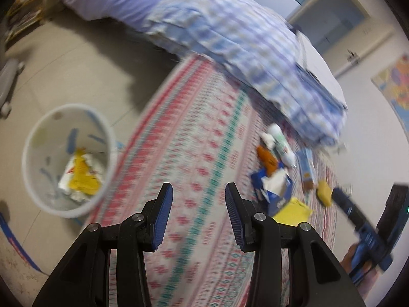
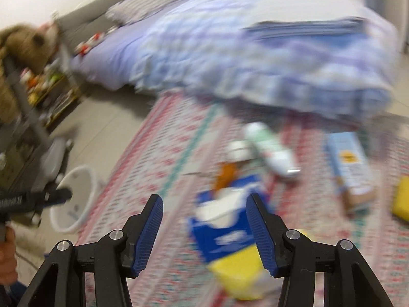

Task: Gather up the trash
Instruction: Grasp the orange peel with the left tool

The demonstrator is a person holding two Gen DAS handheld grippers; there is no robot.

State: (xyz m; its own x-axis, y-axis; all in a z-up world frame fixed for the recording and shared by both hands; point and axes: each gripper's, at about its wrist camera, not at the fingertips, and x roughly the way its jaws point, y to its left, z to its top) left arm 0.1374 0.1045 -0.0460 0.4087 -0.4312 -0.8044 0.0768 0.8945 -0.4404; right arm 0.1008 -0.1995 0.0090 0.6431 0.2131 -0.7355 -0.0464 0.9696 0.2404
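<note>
My left gripper (image 1: 199, 194) is open and empty above the patterned rug, right of a white waste bin (image 1: 30, 138) that holds yellow and white wrappers (image 1: 81, 176). My right gripper (image 2: 204, 206) is open and empty, hovering just short of a blue and white pack (image 2: 222, 227) and a yellow packet (image 2: 237, 271). Behind these lie an orange wrapper (image 2: 226, 176), a white and green bottle (image 2: 271, 148), a light blue carton (image 2: 350, 166) and a yellow item (image 2: 402, 199). The same litter pile (image 1: 278, 176) shows in the left wrist view, with the right gripper (image 1: 358, 215) beside it.
A bed with a blue checked quilt (image 2: 268, 58) overhangs the rug (image 1: 194, 133) behind the litter. A shelf with a brown plush bear (image 2: 23, 48) and a grey chair base (image 2: 53, 158) stand at the left. The bin (image 2: 74, 202) sits on pale tile floor (image 1: 64, 71).
</note>
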